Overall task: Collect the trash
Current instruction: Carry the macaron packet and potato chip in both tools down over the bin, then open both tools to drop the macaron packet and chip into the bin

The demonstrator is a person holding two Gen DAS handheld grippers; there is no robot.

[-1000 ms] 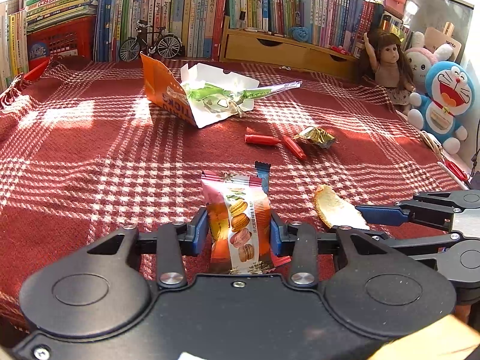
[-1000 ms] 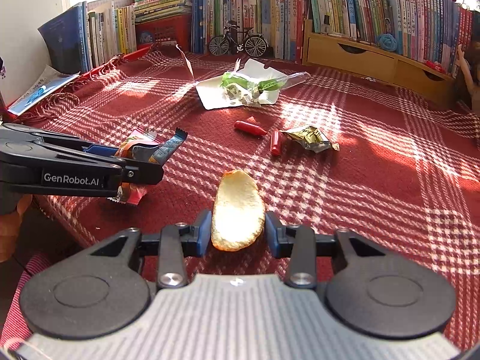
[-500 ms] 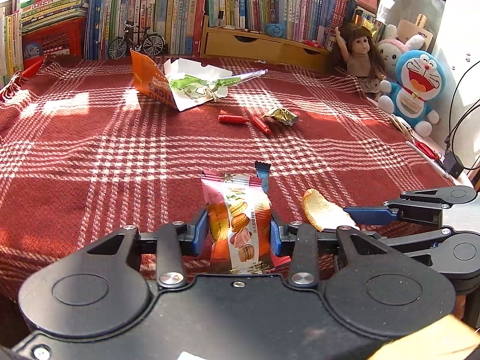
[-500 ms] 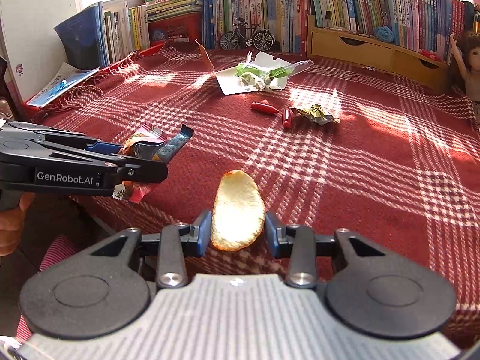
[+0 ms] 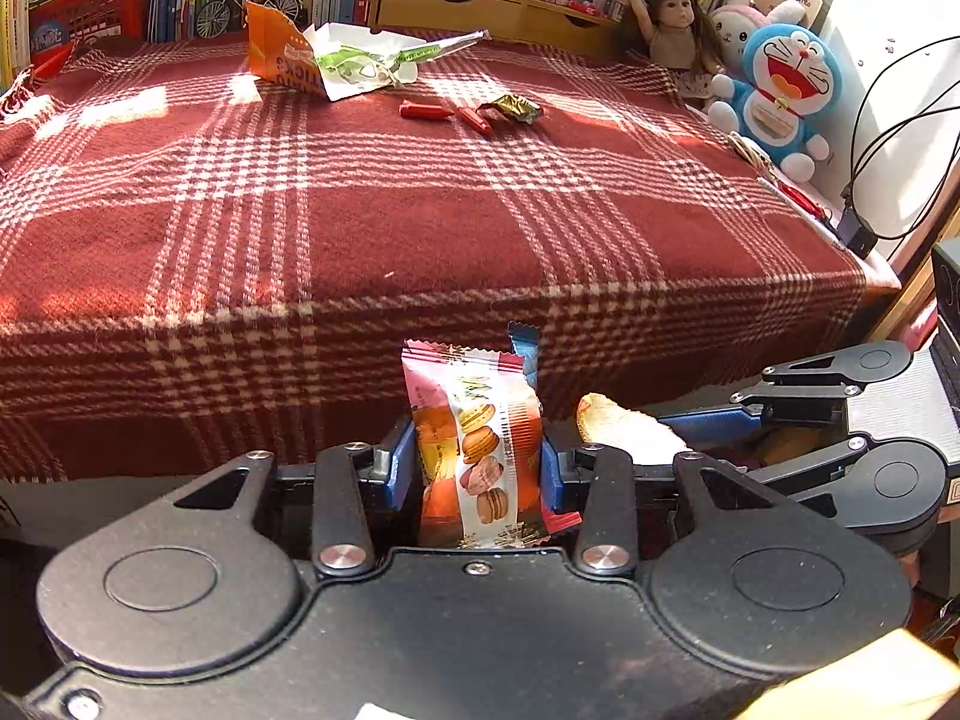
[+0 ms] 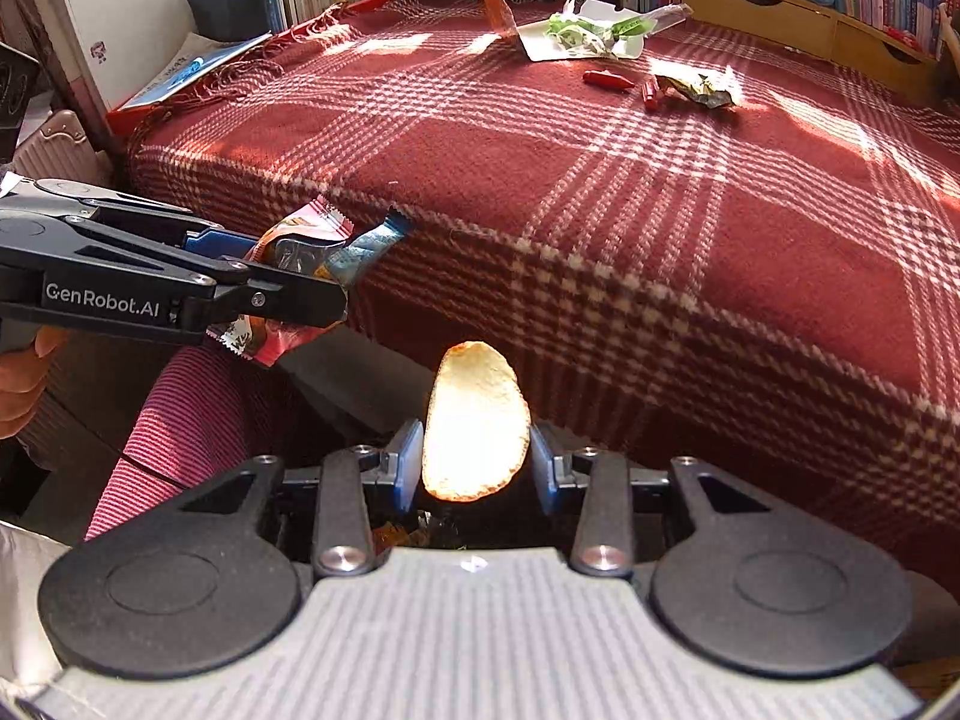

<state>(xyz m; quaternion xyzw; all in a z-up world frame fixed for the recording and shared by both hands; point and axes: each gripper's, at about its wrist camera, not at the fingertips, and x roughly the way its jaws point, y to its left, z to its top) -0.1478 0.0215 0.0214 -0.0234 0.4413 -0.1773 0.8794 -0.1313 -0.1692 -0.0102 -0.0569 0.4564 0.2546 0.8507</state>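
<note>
Gripping a brittle potato chip (image 6: pixel 476 420) edgewise, your right tongs (image 6: pixel 474 468) should squeeze gently; left tongs (image 5: pixel 477 468) clamp the light, crinkly macaron wrapper (image 5: pixel 474 438), both beyond the plaid table's (image 5: pixel 420 210) front edge.

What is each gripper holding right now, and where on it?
Left gripper: macaron snack wrapper, pinched across its lower sides. Right gripper: potato chip, clamped by its edges near the bottom.
</note>
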